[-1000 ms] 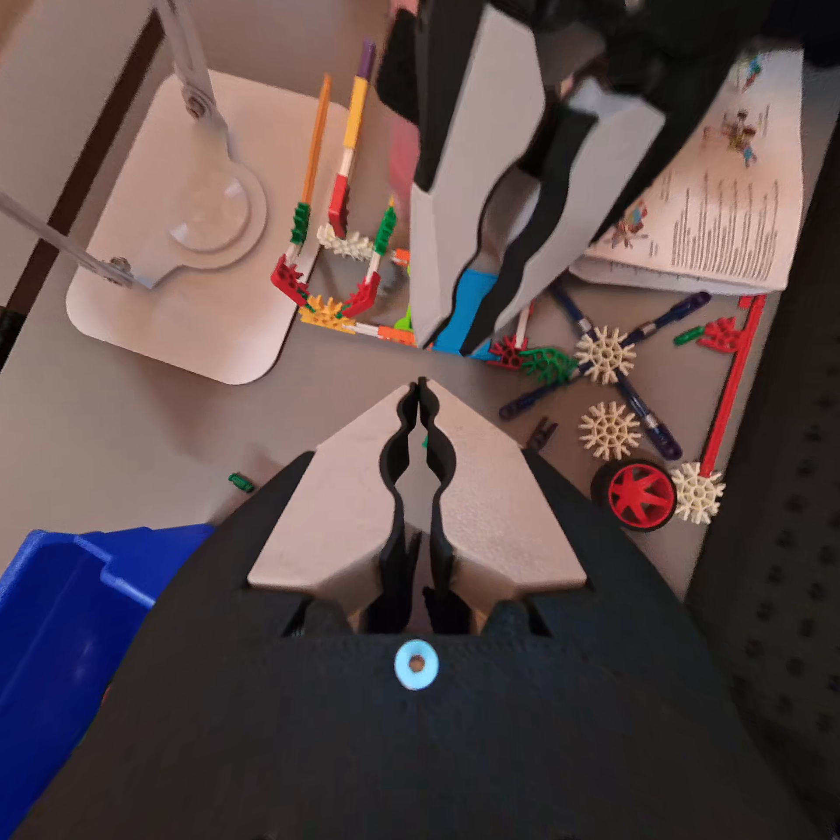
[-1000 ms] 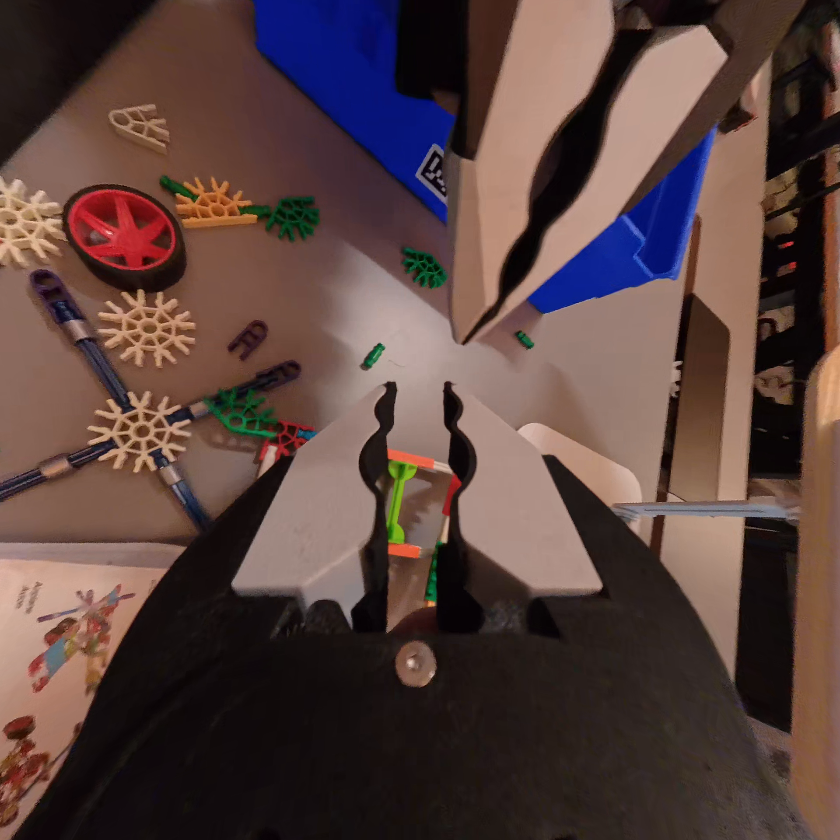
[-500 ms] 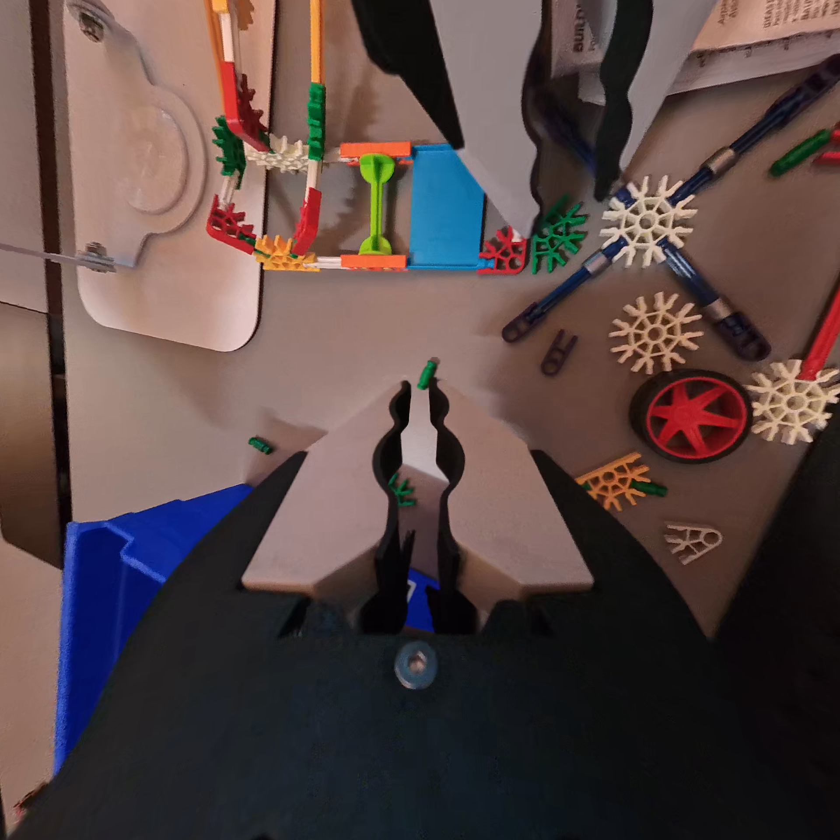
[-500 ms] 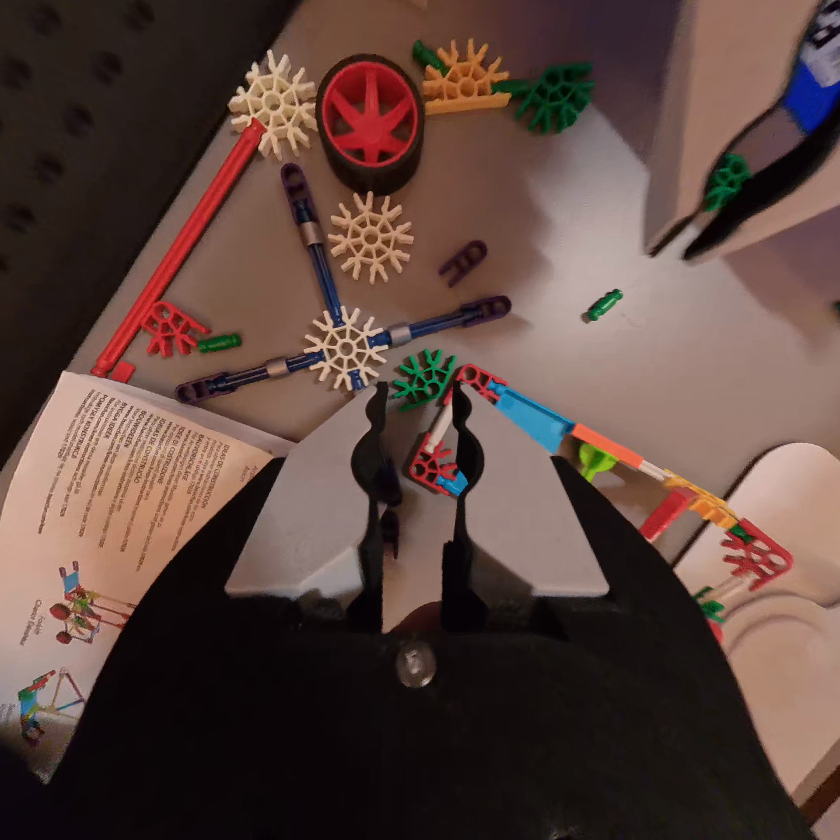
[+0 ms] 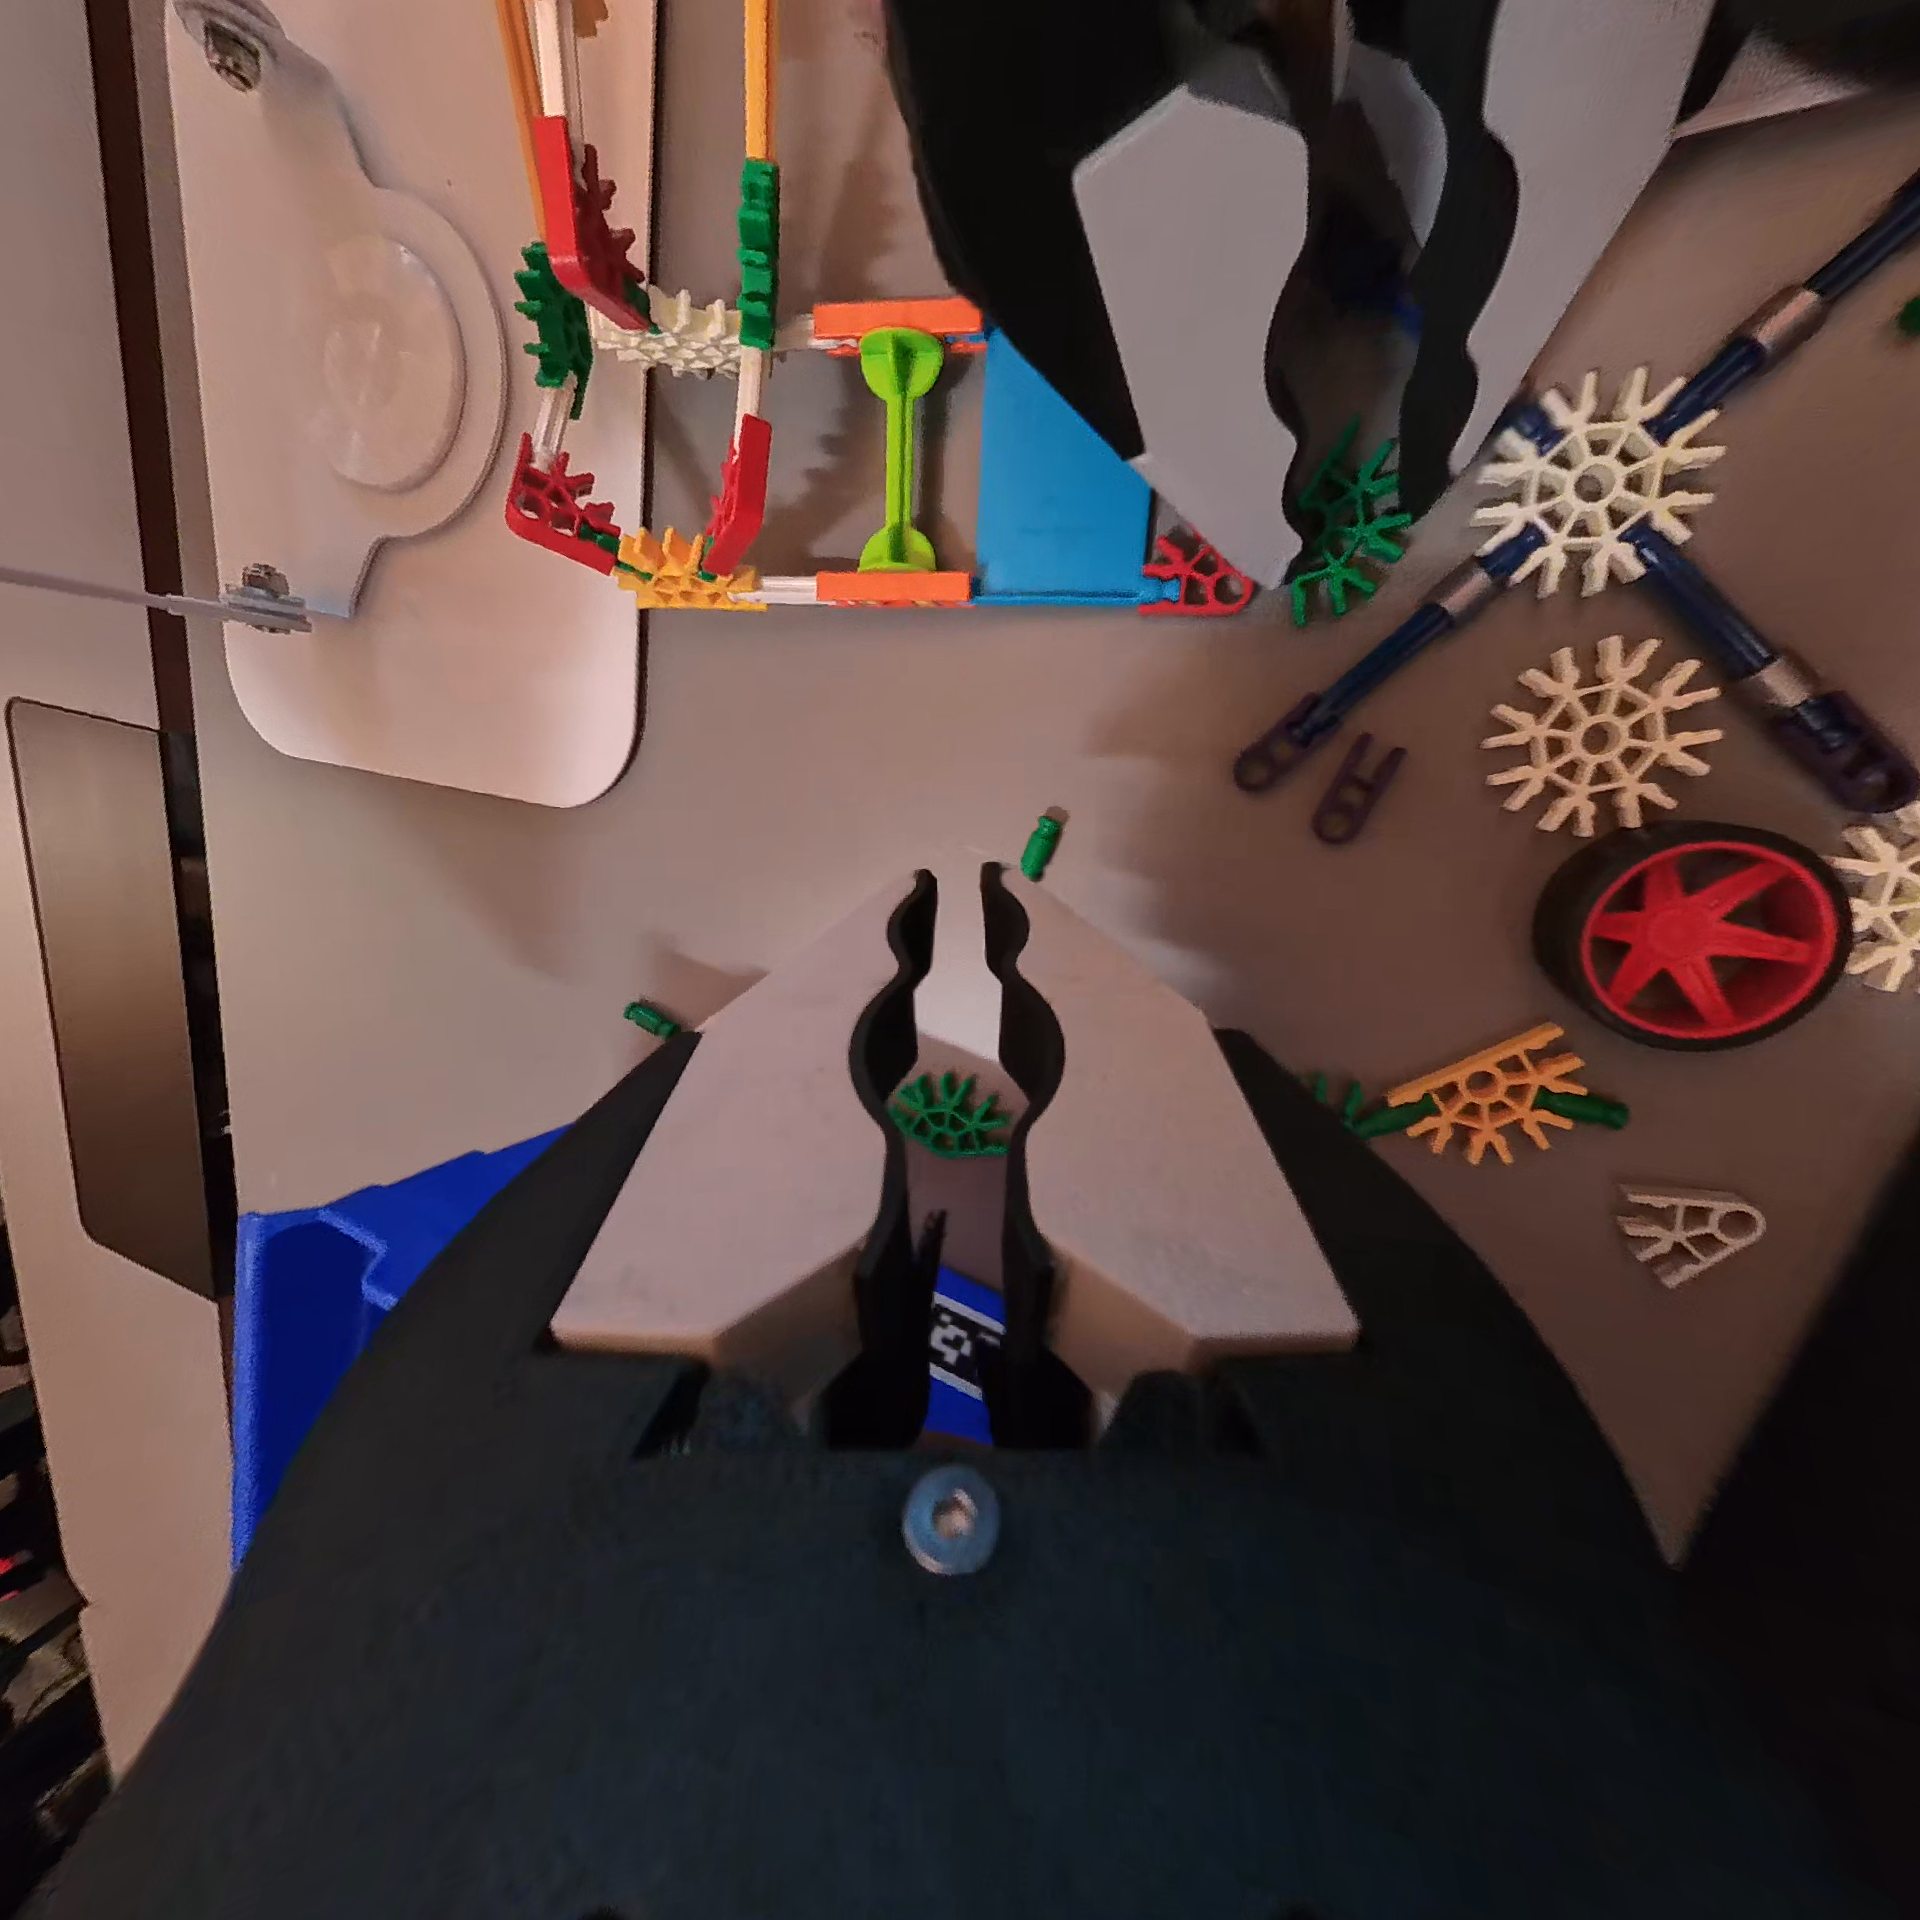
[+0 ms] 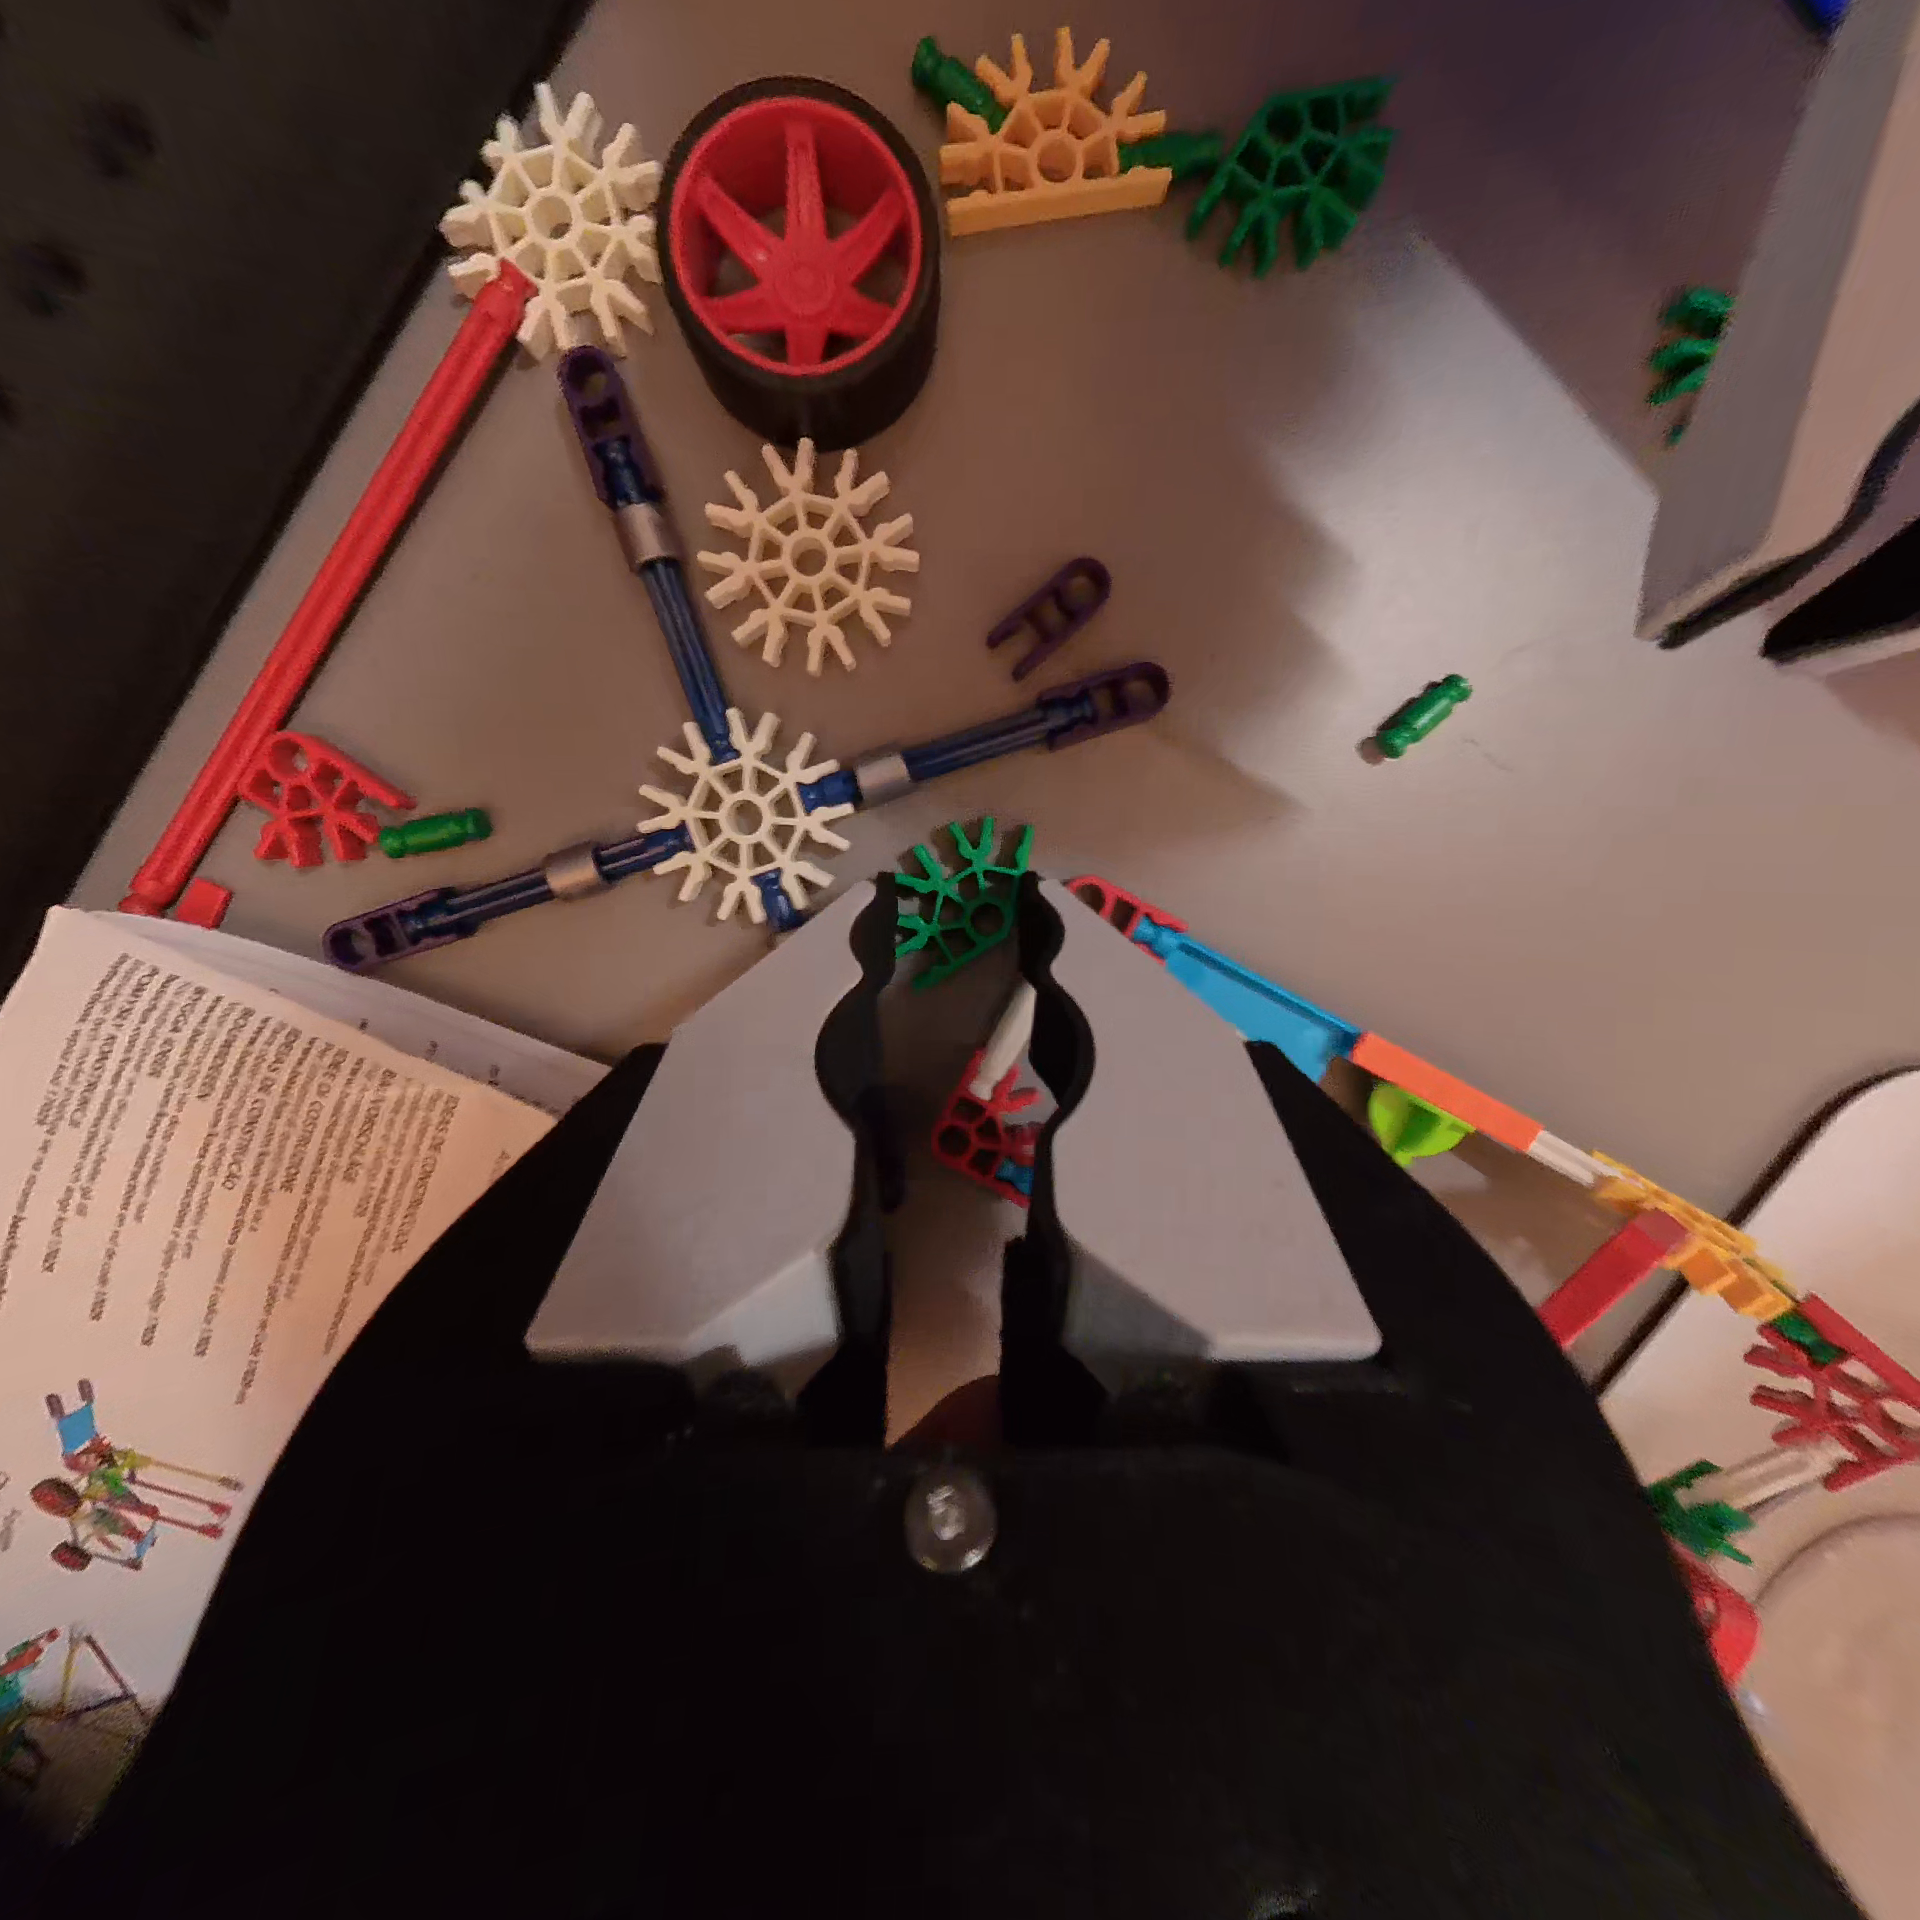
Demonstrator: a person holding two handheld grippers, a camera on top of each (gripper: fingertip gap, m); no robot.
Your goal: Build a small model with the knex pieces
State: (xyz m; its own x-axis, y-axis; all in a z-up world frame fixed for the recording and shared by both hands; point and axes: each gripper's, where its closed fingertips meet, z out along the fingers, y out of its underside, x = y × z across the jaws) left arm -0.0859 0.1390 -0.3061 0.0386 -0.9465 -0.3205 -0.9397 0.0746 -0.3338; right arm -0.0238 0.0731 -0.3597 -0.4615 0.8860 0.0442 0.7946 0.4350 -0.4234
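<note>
My right gripper (image 6: 958,896) is open, its fingertips down at the table on either side of a green fan-shaped connector (image 6: 961,914). That connector lies beside the red corner of a colourful rod-and-connector assembly with a blue panel (image 6: 1247,997). The left wrist view shows the same: the right gripper (image 5: 1356,525) straddles the green connector (image 5: 1345,520) next to the blue panel (image 5: 1049,499). My left gripper (image 5: 954,878) is slightly open and empty above the table. A second green connector (image 5: 948,1117) lies under it, and a short green rod (image 5: 1039,831) lies just past its right fingertip.
A red-spoked wheel (image 6: 800,260), white snowflake connectors (image 6: 808,556), blue rods, a long red rod and an orange connector (image 5: 1491,1096) lie scattered. An open booklet (image 6: 208,1195) is at lower left. A blue bin (image 5: 312,1299) sits under my left gripper. A white base plate (image 5: 416,623) is beside the assembly. Spacing between my two grippers at the tips: around 11 cm. About 5 cm separates my left fingertips from the short green rod (image 5: 1039,831). My right wrist view (image 6: 1405,739) looks at it from another angle.
My right gripper has moved forward from over the assembly's red corner to the green connector, which now sits between its tips. My left gripper has drawn back and opened a little.
</note>
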